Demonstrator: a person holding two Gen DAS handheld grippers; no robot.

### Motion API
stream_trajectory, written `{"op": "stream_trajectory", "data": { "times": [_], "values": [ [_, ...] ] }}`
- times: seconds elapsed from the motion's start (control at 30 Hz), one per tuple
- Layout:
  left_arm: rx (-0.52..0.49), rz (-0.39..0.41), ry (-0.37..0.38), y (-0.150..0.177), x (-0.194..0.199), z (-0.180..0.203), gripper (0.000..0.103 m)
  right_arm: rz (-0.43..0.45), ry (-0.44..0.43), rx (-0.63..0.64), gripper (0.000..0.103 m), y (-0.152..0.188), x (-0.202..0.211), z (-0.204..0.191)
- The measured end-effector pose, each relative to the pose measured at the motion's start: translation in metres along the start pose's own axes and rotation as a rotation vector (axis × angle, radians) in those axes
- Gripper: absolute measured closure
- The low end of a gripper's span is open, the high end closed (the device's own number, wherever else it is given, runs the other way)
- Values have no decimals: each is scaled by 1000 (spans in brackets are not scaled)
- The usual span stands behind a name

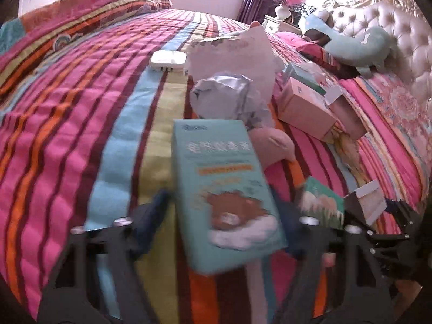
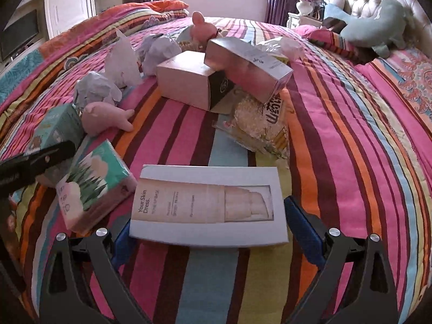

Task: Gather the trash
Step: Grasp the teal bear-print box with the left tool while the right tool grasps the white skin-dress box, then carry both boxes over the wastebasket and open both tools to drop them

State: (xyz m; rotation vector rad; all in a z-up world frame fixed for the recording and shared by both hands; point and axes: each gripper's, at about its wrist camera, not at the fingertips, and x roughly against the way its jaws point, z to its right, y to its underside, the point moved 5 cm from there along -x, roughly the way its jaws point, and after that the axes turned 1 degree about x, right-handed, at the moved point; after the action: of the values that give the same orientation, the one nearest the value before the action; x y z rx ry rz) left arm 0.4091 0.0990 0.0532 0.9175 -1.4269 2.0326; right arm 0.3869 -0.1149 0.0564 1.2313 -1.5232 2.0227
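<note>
On the bed's striped quilt (image 2: 337, 124), with its bands of pink, orange, blue and yellow, trash lay scattered among soft toys. The left gripper (image 1: 224, 210) had its blue-padded jaws on either side of a teal cardboard carton printed with a brown bear (image 1: 221, 183). The carton stood tilted between them, and the picture was too blurred to tell whether the pads were pressing on its sides or just short of them.

The right gripper (image 2: 208, 213) hung over a flat white cosmetics box showing a beige tube (image 2: 208, 205). Its jaws stood wide, one at each short end of the box. Neither pad seemed to press on the cardboard, and the box lay flat on the quilt.

A green-and-pink tissue packet (image 2: 94, 186) sat just beside the white box. Further up the bed lay crumpled grey paper balls (image 2: 97, 89), two pale pink cartons leaning on each other (image 2: 216, 78), and a clear yellow-printed snack bag (image 2: 259, 124). A pink plush toy (image 2: 105, 116) rested near the teal carton and should probably stay where it was.

The step in hand looked like the grasp itself: both hands set down over a first piece each, with nothing lifted yet. The next move likely called for both sets of jaws to close firmly. The right needed care, since the white box spanned nearly the full opening and could slip out endwise.
</note>
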Motion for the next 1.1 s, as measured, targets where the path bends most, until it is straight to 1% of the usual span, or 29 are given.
{"op": "stream_trajectory", "data": {
  "times": [0.03,0.1,0.17,0.23,0.33,0.37,0.4,0.43,0.47,0.5,0.53,0.57,0.6,0.63,0.67,0.7,0.73,0.77,0.83,0.9,0.93,0.97,1.0,1.03,1.1],
  "values": [
    [-18,-7,-1,1,1,-1,50,2,-13,3,21,1,1,-2],
    [-45,-11,11,5,5,-4,53,5,-12,7,21,5,4,-3],
    [-51,-8,13,9,12,-8,54,14,-34,-6,21,10,11,-6],
    [-64,11,29,20,29,-14,54,29,-78,-29,21,19,22,-10],
    [-94,49,88,43,67,-22,54,71,-135,-43,21,40,52,-17],
    [-124,70,105,59,89,-24,54,92,-169,-51,21,50,67,-19],
    [-146,83,113,69,103,-25,54,116,-216,-56,21,67,88,-24],
    [-170,97,126,83,122,-26,54,126,-234,-53,21,76,98,-27],
    [-193,107,146,99,140,-28,54,146,-263,-43,21,94,118,-35],
    [-219,115,167,121,163,-30,54,155,-275,-38,21,105,129,-40],
    [-237,118,179,138,178,-31,54,167,-301,-29,21,124,148,-50],
    [-256,108,197,166,198,-33,54,172,-334,-18,21,146,166,-62],
    [-264,91,213,186,209,-34,54,169,-352,-14,21,160,176,-69],
    [-270,63,233,212,220,-35,54,161,-372,-9,21,181,189,-80],
    [-269,35,249,230,225,-37,54,143,-398,-11,21,203,200,-92],
    [-259,-13,272,258,230,-39,54,108,-430,-16,21,227,206,-105],
    [-249,-56,279,282,231,-40,54,89,-441,-22,21,238,207,-111],
    [-245,-102,275,305,228,-42,54,46,-456,-34,21,259,205,-121],
    [-234,-222,266,353,210,-44,54,-43,-489,-35,21,288,190,-138],
    [-214,-320,249,388,186,-48,54,-151,-477,-22,21,319,160,-155],
    [-213,-356,232,400,175,-50,54,-180,-475,-5,21,327,151,-160],
    [-210,-392,211,410,164,-52,54,-241,-452,28,21,342,133,-170],
    [-196,-431,198,419,150,-55,54,-272,-436,53,21,349,123,-176],
    [-185,-453,192,423,141,-56,54,-321,-430,97,21,362,109,-188],
    [-181,-501,174,432,128,-57,54,-358,-436,126,21,370,102,-199]
  ]
}}
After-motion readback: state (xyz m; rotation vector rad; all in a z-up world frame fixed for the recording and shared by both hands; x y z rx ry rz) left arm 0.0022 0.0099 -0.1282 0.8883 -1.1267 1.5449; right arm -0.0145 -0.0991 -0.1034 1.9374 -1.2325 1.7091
